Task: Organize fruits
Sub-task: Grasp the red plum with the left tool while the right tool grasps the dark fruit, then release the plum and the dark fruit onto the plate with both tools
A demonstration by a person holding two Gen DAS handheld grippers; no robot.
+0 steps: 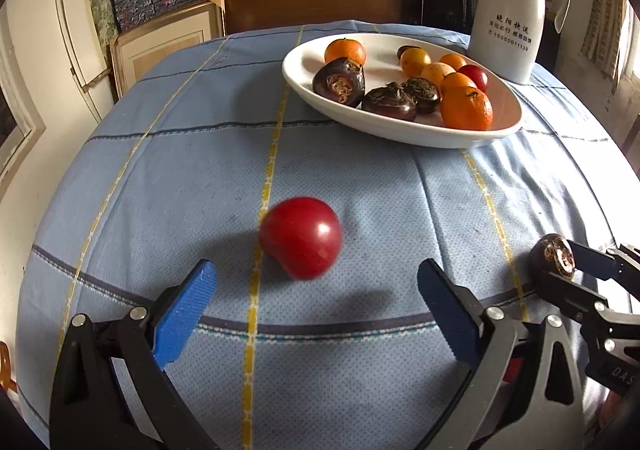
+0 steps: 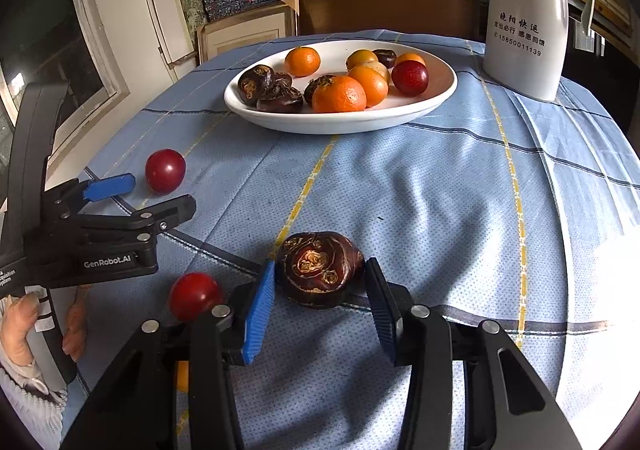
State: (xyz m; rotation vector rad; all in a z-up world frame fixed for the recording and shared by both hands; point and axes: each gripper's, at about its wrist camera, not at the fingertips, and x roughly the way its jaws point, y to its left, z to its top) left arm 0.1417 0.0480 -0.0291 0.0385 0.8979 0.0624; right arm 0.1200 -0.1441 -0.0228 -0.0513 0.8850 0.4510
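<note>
The right hand-held gripper point(image 2: 320, 292) is closed narrowly around a dark water chestnut point(image 2: 320, 270) that lies on the blue checked cloth of the worktop point(image 2: 440, 189). The blue pad point(image 2: 262, 310) meets the chestnut's left flank and the dark pad on the other side meets its right flank, so the chestnut is judged to be gripped, though it is not yet lifted off the cloth. In the left wrist view the same chestnut point(image 1: 552, 256) is seen at the tip of that gripper, near the worktop's edge.

The left hand-held gripper point(image 1: 316, 282) is held wide, with nothing between its pads; a red plum-like fruit point(image 1: 301, 237) lies on the cloth just ahead of the gap. A 2nd red fruit point(image 2: 195, 296) sits beside the right gripper, near the person's hand point(image 2: 24, 326).

The white oval dish point(image 2: 420, 105) stands further back, well apart from both grippers, already holding mandarins, water chestnuts and 1 red fruit; a white thermos jug point(image 2: 528, 17) stands just beside it.

The step in hand appears to be the pick-up of the chestnut. It is best done with the grip kept across the widest part, since the skin looks smooth and rounded and could slip out. A straight lift is advised before any travel, so that the cloth is not dragged. The chestnut is best lowered among the other chestnuts at the dish's left, clear of the jug.
</note>
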